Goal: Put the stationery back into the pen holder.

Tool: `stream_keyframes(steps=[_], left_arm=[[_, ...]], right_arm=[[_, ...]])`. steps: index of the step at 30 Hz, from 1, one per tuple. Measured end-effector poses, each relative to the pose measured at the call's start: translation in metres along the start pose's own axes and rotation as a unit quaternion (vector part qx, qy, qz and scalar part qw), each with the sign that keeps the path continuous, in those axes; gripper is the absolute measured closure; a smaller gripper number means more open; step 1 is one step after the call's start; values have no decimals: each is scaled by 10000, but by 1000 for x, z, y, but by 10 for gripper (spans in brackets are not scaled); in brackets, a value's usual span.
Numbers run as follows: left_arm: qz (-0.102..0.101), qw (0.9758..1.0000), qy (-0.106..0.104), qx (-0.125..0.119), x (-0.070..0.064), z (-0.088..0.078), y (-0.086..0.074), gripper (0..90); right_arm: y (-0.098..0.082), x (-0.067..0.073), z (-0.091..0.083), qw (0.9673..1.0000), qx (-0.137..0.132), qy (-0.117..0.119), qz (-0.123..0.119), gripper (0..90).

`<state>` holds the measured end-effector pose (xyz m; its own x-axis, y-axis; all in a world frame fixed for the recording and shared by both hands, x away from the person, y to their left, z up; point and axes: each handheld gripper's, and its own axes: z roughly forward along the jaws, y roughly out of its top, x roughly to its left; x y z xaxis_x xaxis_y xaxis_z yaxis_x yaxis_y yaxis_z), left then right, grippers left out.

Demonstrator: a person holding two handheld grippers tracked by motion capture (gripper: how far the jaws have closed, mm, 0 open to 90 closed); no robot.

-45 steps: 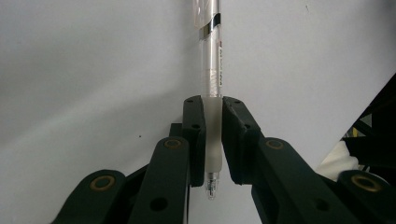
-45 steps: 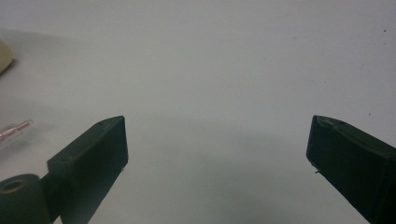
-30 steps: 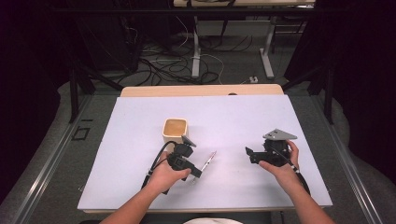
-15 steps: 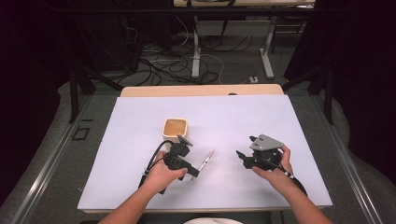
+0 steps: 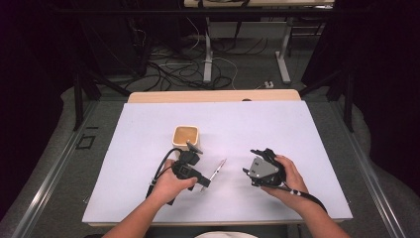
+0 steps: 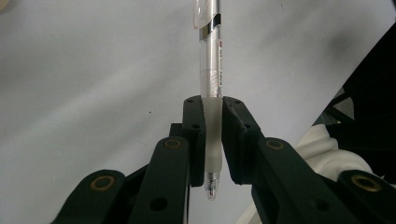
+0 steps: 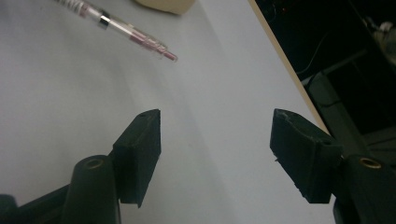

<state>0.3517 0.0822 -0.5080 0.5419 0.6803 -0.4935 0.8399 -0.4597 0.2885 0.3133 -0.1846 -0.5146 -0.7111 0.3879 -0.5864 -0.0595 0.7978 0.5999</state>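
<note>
On the white table (image 5: 148,198) we pick the small tan cup (image 5: 185,137) as our marker. Our left gripper (image 5: 202,184) sits just below the cup, on the near side of it, and our left hand (image 5: 171,183) wraps around it. In the left gripper view, its 2 black jaws are squeezed tight on the clear pen (image 6: 211,93). They pinch the soft white grip part near the tip, and the tip pokes out toward us between the jaws. The rest of the pen sticks out past the jaws over the table. From the high view, the pen (image 5: 217,171) points up and away from the left gripper, to the right of the cup and a bit nearer to us than the cup.

Our right gripper (image 5: 250,166) is farther right of the cup, well apart from it, in our right hand (image 5: 287,178). Its jaws have just been closing, but in the right gripper view they stand apart with only bare table between them. We hold nothing in it. In that view the free end of the pen (image 7: 135,35) lies ahead of the jaws, not touching them, with the cup's edge (image 7: 168,5) behind it.
</note>
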Motion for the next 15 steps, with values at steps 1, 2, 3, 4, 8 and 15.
stream_keyframes(steps=[1,2,3,4,8,15], left_arm=[[0,10000,-9,-1,0,0,0,801],[1,10000,-13,3,0,0,0,801],[-1,10000,-23,6,0,0,0,801],[23,10000,-32,37,0,0,0,801],[8,10000,-70,31,-1,2,0,801],[65,9999,-130,86,-1,3,0,801]], right_arm=[[1,2,1,9997,1,-25,-256,332],[2,4,2,9990,6,-48,-443,326],[3,5,2,9967,31,-66,-807,323],[4,7,4,9945,-72,-81,-1046,323],[9,16,6,9834,-107,-168,-1805,323],[15,31,8,9659,-96,-164,-2582,427]])
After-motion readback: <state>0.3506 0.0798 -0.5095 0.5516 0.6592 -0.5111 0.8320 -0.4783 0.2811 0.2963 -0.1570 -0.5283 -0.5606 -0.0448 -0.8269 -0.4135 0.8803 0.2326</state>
